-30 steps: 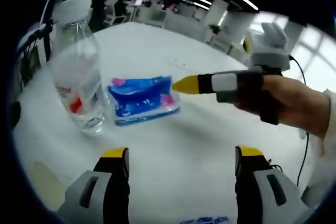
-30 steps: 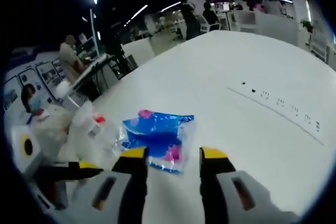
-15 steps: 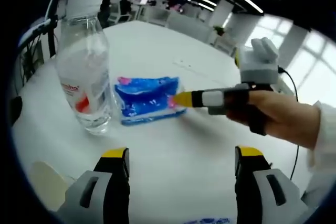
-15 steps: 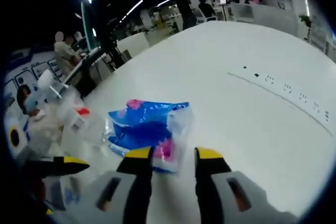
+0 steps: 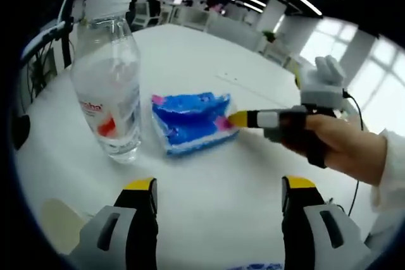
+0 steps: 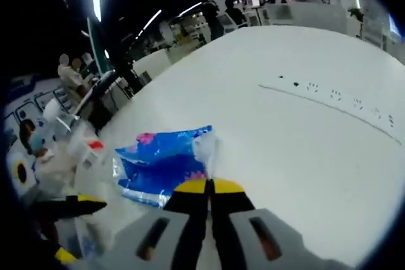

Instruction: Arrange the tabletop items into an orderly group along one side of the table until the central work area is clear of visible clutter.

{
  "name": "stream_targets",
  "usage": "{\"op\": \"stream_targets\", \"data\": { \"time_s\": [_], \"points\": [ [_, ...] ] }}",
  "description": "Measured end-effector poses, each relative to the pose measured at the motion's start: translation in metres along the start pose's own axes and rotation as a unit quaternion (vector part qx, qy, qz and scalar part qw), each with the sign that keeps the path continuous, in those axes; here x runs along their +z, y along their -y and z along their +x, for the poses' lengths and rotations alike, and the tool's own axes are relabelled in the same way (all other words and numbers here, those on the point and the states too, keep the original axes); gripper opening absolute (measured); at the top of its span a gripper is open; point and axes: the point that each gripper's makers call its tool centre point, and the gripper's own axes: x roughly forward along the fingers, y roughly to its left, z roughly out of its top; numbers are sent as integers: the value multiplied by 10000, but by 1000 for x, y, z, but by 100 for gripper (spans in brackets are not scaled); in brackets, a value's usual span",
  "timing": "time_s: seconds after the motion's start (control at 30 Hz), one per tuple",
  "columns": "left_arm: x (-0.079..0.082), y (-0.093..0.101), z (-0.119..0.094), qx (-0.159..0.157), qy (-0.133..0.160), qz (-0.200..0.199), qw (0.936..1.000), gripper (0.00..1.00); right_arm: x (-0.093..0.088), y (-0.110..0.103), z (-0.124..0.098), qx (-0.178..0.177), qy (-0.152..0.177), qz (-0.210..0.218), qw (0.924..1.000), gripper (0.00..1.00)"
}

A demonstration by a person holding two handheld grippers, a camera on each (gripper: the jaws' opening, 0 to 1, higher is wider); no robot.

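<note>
Where jaws stood apart before, right gripper [image 6: 209, 186] now pinches tissue pack [image 6: 161, 164].

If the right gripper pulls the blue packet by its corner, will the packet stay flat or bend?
The blue packet will probably bend: its wrapper looks soft and crinkled, and the right gripper pinches only an edge. It seems light, so it should slide easily on the smooth white table. It lies near the water bottle, which might tip if bumped.
</note>
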Motion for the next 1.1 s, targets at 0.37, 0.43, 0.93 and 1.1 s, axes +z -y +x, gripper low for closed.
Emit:
{"op": "stream_targets", "data": {
  "time_s": [0.37,0.43,0.93,1.1],
  "points": [
    [32,4,8,191,352,196,9990,66,-12,8,-44,48,212,259,9994,0],
    [35,6,9,209,353,320,9986,65,-14,7,-52,69,244,303,9992,0],
    [27,43,7,-86,239,1046,9942,3,-45,15,-126,-113,574,814,9950,0],
    [26,57,2,-196,228,1090,9936,0,-48,15,-151,-198,771,906,9927,0]
  ]
}}
